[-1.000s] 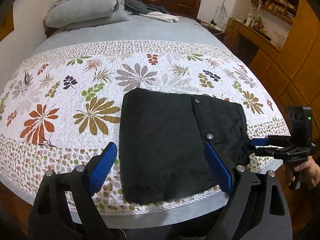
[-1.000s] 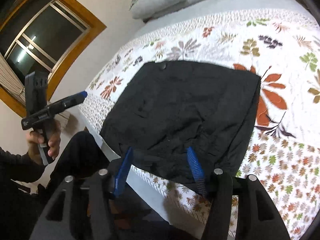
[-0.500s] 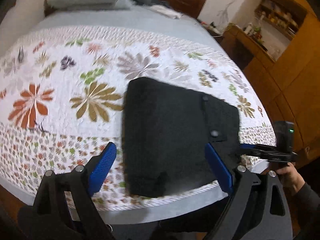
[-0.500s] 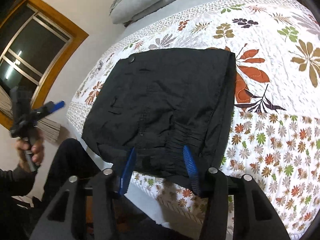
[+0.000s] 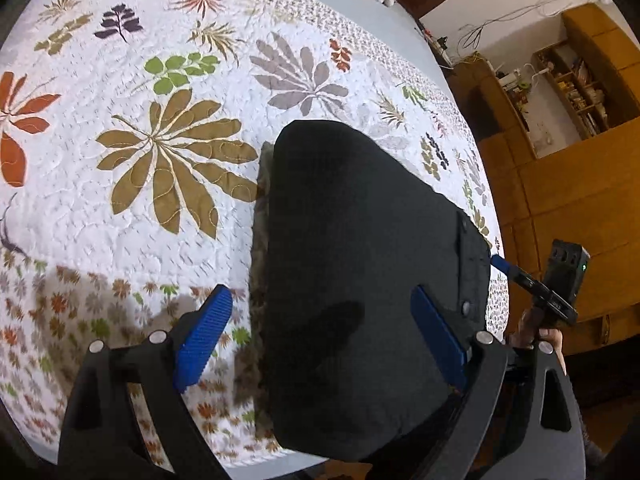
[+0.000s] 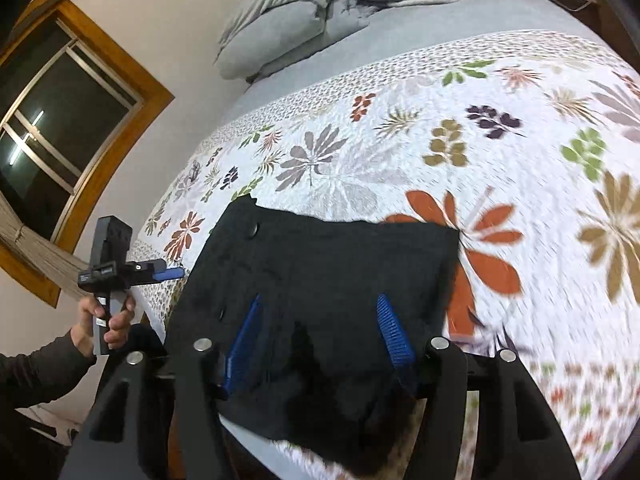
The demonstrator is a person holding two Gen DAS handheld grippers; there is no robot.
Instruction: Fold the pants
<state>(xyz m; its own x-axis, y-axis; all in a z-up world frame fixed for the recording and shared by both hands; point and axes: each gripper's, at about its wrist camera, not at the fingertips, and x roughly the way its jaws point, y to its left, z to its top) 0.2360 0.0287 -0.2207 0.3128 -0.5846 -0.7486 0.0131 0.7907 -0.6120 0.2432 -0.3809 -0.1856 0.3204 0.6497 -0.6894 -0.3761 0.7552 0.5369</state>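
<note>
Black folded pants (image 5: 360,264) lie on the bed's quilt (image 5: 132,200) under both my grippers. Left gripper (image 5: 320,340) and right gripper (image 6: 324,332) hover with fingers spread, holding nothing.

Folded black pants (image 5: 360,280) on the floral quilt (image 5: 120,200); left gripper (image 5: 324,344) spread above them, right gripper (image 5: 506,266) beside.

Your left view looks down close over the bed's (image 5: 120,220) foot edge; your right faces across it; both share the pants (image 5: 360,260).
</note>
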